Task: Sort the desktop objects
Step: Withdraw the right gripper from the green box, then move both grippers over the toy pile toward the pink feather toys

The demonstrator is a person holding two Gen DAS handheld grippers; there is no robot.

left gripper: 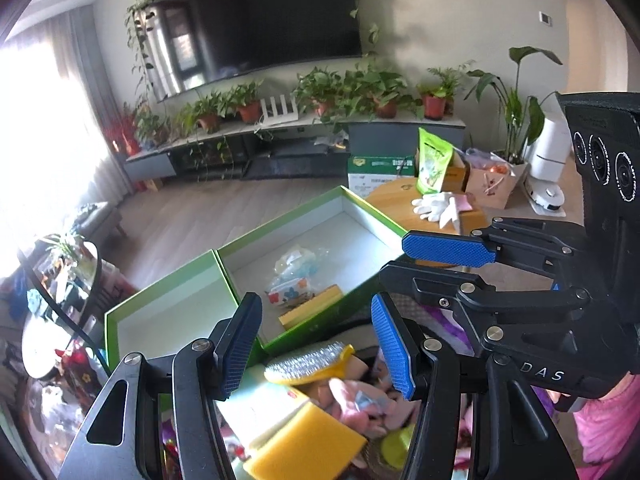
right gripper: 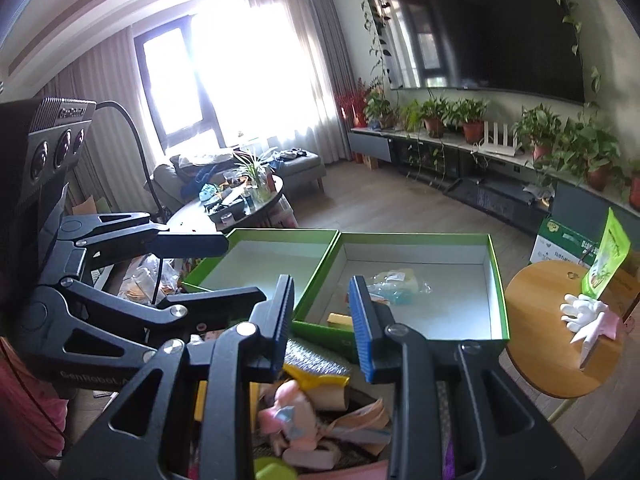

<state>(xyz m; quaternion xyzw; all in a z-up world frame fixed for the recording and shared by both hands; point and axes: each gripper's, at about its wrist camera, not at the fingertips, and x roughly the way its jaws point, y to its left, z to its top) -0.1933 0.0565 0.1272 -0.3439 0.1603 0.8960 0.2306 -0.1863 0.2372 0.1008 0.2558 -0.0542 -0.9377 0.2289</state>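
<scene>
In the left wrist view, the left gripper (left gripper: 316,344) is seen with jaws apart and empty above a yellow sponge (left gripper: 308,440); 2 green boxes (left gripper: 320,240) lie beyond. In the right wrist view, the right gripper (right gripper: 324,328) is held with jaws apart, nothing clamped, over pink clutter (right gripper: 296,416).

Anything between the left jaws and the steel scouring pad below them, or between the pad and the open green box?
Nothing visible. The left gripper is open and empty above the scouring pad, which tops the pile. The green box behind it is open-topped.
</scene>
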